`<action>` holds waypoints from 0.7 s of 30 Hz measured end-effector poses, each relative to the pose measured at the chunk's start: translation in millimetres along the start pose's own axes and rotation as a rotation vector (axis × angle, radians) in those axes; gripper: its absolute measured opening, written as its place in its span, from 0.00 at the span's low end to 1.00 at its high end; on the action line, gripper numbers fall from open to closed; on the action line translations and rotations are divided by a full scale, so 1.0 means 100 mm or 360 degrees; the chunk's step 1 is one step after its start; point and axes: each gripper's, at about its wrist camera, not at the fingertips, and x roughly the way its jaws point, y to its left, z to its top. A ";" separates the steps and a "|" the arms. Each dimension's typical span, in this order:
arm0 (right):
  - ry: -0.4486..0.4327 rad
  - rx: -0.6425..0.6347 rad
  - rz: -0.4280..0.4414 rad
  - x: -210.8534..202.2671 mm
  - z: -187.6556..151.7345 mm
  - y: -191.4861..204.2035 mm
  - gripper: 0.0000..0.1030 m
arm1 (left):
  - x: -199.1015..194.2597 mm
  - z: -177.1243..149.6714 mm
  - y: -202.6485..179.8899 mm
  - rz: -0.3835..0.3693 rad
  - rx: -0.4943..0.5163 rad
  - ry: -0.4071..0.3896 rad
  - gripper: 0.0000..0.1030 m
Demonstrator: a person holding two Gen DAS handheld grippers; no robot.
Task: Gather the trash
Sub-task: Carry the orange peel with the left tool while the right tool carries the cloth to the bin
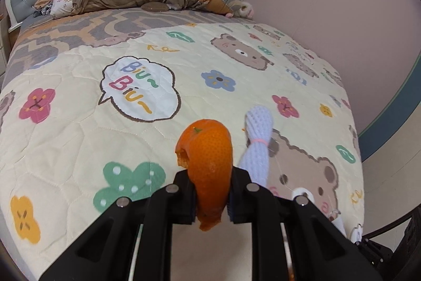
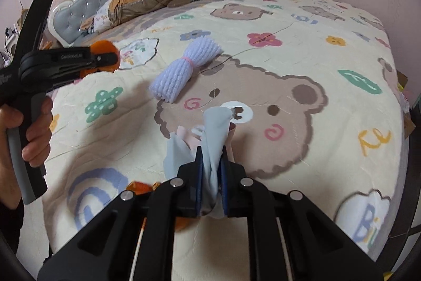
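The left tongs [image 1: 211,198] are pressed nearly together, pinching one piece of orange peel [image 1: 208,165]. The peel stands on end between the pads, its long axis running up and away from the tongs, stem end uppermost, held clear above the bed [image 1: 79,128]. The right tongs [image 2: 211,183] are likewise almost closed, pinching one crumpled pale blue and pink wrapper [image 2: 213,138] that sticks up from the pads, its long axis along the tongs.

One white foam fruit net [image 2: 184,70], cinched at its middle by a pink band, lies flat on the bed's quilt just beyond the wrapper, beside the big printed bear's ear; its long axis runs diagonally, one flared end towards the headboard [image 2: 86,7]. A hand [image 2: 29,133] grips the left tool's handle near the bed's edge.
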 end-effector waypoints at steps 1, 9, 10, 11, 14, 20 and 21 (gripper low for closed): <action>-0.0026 0.0011 0.0002 -0.11 -0.02 -0.02 0.10 | -0.08 -0.03 -0.02 -0.0014 -0.0001 -0.0009 0.15; -0.0245 0.0069 -0.0019 -1.02 -0.19 -0.21 0.10 | -0.72 -0.37 -0.37 -0.0149 0.0052 -0.0097 0.15; -0.0271 0.0079 -0.0021 -1.15 -0.22 -0.24 0.10 | -0.78 -0.42 -0.43 -0.0170 0.0066 -0.0099 0.15; -0.0289 0.0086 -0.0023 -1.24 -0.24 -0.27 0.10 | -0.84 -0.47 -0.49 -0.0192 0.0083 -0.0103 0.15; -0.0362 0.0108 -0.0040 -1.58 -0.34 -0.38 0.10 | -1.02 -0.63 -0.68 -0.0256 0.0148 -0.0123 0.15; -0.0470 0.0134 -0.0087 -2.20 -0.57 -0.54 0.10 | -1.34 -0.95 -1.03 -0.0392 0.0246 -0.0136 0.15; -0.0479 0.0134 -0.0095 -2.28 -0.61 -0.56 0.10 | -1.41 -1.00 -1.10 -0.0412 0.0274 -0.0142 0.15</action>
